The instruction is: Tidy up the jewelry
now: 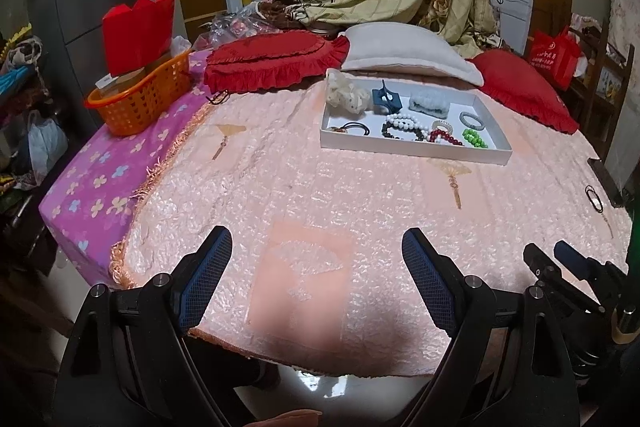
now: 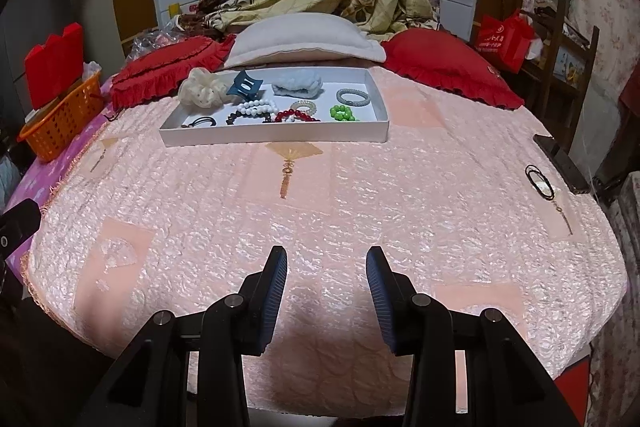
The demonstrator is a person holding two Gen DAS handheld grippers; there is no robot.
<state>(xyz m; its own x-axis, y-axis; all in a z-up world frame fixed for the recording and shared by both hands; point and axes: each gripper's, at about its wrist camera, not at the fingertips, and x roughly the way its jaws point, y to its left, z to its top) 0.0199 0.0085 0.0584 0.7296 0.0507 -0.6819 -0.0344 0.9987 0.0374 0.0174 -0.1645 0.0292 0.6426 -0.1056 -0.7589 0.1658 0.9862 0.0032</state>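
Most jewelry already lies in the white tray [image 2: 276, 137] ahead of our empty tools, left tool [image 1: 316, 279] wide, right tool [image 2: 327, 291] narrower; black hair ties [image 2: 540, 181] off right remain.

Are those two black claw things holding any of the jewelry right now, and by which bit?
Nothing is held. The left gripper and right gripper both have open, empty jaws above the pink bedspread.

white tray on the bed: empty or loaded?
Loaded. The white tray holds bead bracelets, a green bracelet, a blue claw clip and scrunchies.
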